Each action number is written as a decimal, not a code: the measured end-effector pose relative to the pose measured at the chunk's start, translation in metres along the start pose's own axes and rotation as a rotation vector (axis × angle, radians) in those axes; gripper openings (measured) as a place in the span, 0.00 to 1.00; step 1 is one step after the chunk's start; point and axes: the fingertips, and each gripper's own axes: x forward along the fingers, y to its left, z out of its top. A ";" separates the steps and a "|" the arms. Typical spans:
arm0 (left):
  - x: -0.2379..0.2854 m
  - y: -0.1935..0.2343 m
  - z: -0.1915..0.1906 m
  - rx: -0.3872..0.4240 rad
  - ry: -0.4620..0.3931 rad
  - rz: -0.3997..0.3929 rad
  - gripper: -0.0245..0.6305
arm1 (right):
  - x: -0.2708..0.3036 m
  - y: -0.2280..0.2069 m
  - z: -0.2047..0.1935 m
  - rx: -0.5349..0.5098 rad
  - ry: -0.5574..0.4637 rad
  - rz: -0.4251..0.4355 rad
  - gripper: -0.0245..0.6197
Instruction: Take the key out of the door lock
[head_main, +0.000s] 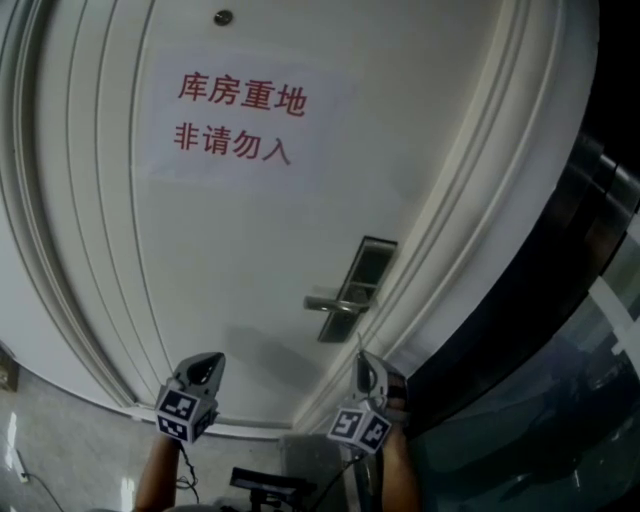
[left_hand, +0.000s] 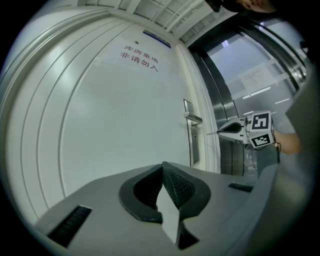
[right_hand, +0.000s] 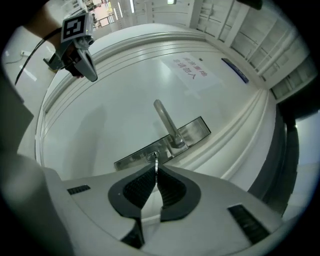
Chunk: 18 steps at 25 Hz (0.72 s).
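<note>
One key (right_hand: 156, 161): we see it edge-on, a thin, bright, straight strip of metal; its head is hidden between the pads.
Where it sits: the key is pinched at the tips of the right hand-held gripper (right_hand: 156, 169), its free end pointing at the keyhole (right_hand: 152, 156). In the left gripper view we make out a small gap between that end and the door (head_main: 230, 260).
Right side: the right hand-held gripper has its jaws closed down on the key.
Left side: the left hand-held gripper (left_hand: 163, 169) has its jaws pressed together and is empty. It is held well apart from the lock plate (right_hand: 197, 130).
Lock: we see the lock plate as a long metal strip near the door's edge, with the keyhole just beside the base of the lever handle (right_hand: 165, 120).
Surroundings: the door is white and moulded, and bears a paper sign (head_main: 240, 120) in red characters.
</note>
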 end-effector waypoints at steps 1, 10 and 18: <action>-0.001 -0.001 0.001 0.001 0.000 -0.003 0.05 | -0.003 0.000 -0.001 0.045 0.003 0.002 0.07; -0.010 -0.011 0.003 0.013 0.003 -0.032 0.05 | -0.036 0.005 -0.007 0.389 0.034 0.026 0.07; -0.024 -0.015 0.005 0.021 0.000 -0.039 0.05 | -0.062 0.021 -0.010 0.703 0.020 0.095 0.07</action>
